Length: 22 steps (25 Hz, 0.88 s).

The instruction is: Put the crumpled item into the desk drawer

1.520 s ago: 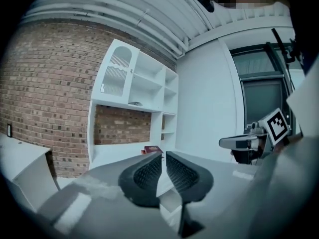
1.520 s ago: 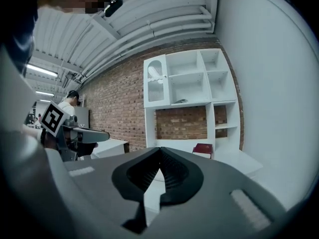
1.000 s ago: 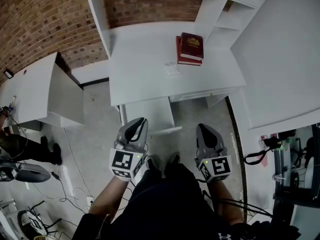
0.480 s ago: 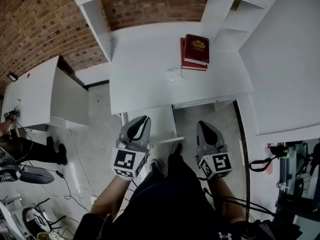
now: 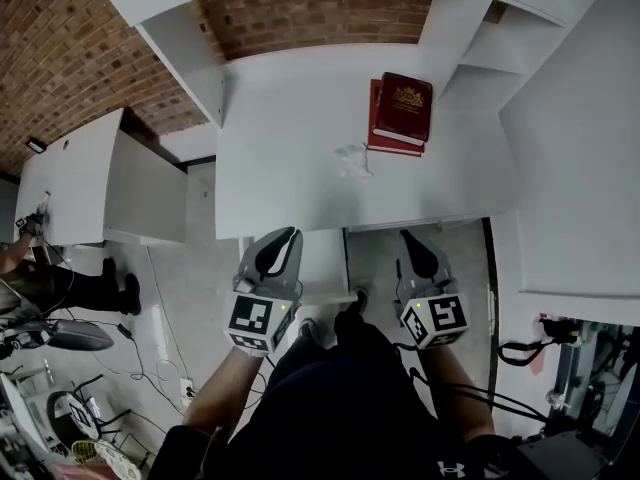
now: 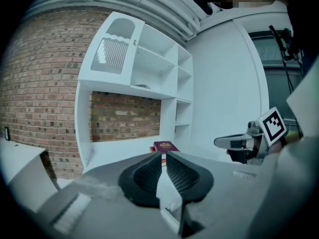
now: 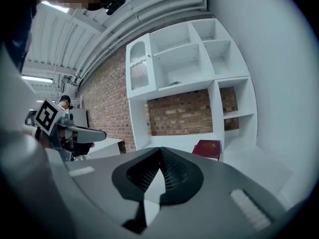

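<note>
Closer now to the white desk [image 5: 280, 138], the left gripper [image 5: 287, 235] and right gripper [image 5: 409, 237] reach its front edge, each with jaws clenched together, holding nothing. The crumpled item [image 5: 352, 158] lies on the desk, just beside stacked dark red books [image 5: 402, 113], well apart from both grippers.

— What sort of place?
— An office workroom: a white desk [image 5: 290, 158] under built-in shelves [image 7: 199, 59], red books [image 5: 401, 114] on top, a brick wall [image 5: 60, 48] behind, a second desk [image 5: 70, 173] far left, bare concrete floor [image 5: 200, 233].
</note>
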Motion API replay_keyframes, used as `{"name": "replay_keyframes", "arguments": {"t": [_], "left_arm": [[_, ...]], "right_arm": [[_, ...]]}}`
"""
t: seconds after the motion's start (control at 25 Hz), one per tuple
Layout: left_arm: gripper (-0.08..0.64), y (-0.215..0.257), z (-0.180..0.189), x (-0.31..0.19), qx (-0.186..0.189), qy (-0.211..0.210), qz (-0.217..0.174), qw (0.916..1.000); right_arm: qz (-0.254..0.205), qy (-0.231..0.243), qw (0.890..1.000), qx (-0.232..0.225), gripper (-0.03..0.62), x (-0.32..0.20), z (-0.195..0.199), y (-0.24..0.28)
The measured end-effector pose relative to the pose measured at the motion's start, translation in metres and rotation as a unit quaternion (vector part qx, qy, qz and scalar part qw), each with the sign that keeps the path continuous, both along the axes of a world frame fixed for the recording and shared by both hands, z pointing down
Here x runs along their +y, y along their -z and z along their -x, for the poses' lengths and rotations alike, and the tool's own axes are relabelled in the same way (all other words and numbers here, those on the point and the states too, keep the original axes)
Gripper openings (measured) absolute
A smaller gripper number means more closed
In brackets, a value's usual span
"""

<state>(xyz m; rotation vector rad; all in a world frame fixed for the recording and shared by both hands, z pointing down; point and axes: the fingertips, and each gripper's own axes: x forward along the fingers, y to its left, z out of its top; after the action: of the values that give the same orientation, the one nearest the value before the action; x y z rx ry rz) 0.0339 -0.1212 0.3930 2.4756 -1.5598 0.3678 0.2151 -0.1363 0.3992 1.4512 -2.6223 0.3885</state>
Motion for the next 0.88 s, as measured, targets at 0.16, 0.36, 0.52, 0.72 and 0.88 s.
{"name": "replay_keyframes", "arguments": {"t": [0.16,0.36,0.52,0.72,0.88], "left_arm": [[0.031,-0.005,-0.005,-0.015,-0.004,0.019,0.006,0.9998],[0.031,-0.011,-0.006,-0.025,0.007,0.036,0.019,0.9991],[0.031,-0.019,0.003,-0.032,0.005,0.041,0.03,0.9987],[0.031,-0.033,0.019,-0.043,-0.005,0.039,0.036,0.9986],[0.031,-0.045,0.031,-0.048,-0.009,0.035,0.048,0.9982]], "right_arm": [[0.011,0.021,1.0,-0.001,0.003,-0.024,-0.003,-0.01],[0.035,0.026,0.999,-0.008,0.003,-0.055,-0.004,-0.025],[0.041,0.021,0.999,-0.007,0.003,-0.073,0.001,-0.03],[0.04,0.032,0.999,0.016,0.003,-0.087,0.011,-0.044],[0.035,0.043,0.996,0.064,0.003,-0.103,0.016,-0.062]]}}
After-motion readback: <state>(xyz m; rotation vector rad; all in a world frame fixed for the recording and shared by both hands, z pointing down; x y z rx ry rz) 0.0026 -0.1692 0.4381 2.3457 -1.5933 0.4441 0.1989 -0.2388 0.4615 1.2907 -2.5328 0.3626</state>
